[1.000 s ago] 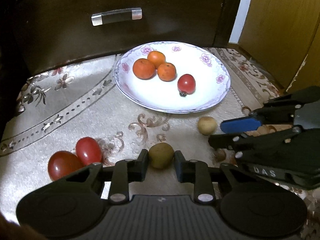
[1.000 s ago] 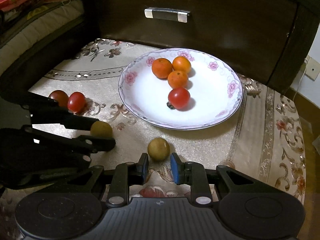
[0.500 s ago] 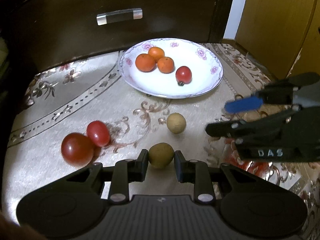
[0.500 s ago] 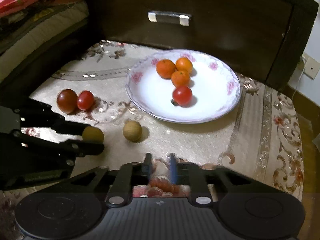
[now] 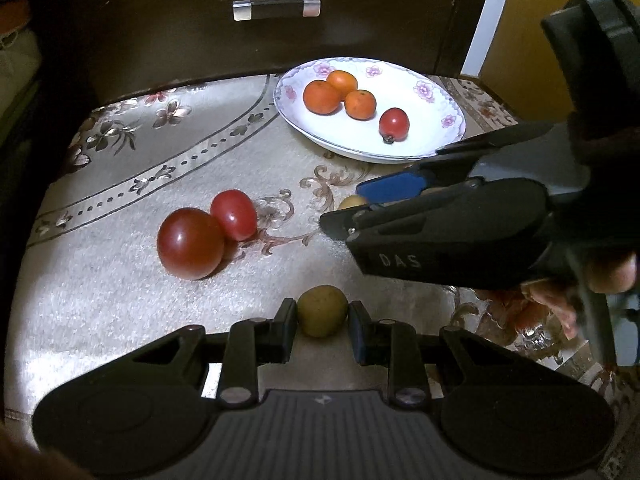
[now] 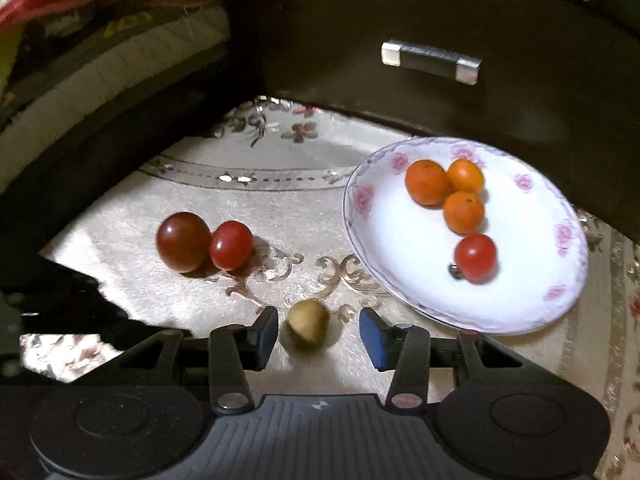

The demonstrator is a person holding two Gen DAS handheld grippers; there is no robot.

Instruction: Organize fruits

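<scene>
My left gripper (image 5: 322,314) is shut on a small tan round fruit (image 5: 322,310), held over the cloth. My right gripper (image 6: 319,330) is open, its fingers either side of a second tan fruit (image 6: 308,324) that lies on the cloth; it also shows in the left wrist view (image 5: 352,201), partly hidden by the right gripper. Two red tomatoes (image 5: 191,242) (image 5: 234,214) lie touching on the cloth. The white flowered plate (image 5: 436,136) holds three oranges (image 5: 322,97) and a red tomato (image 5: 394,124).
A dark wooden drawer front with a metal handle (image 5: 277,7) stands right behind the plate. The patterned cream cloth (image 5: 120,280) covers the surface. A wooden door (image 5: 532,40) is at the right. Folded bedding (image 6: 80,40) lies at the left.
Both grippers pulled back from the plate and swung left. The left one keeps its tan fruit. The right gripper opened and now straddles the other tan fruit.
</scene>
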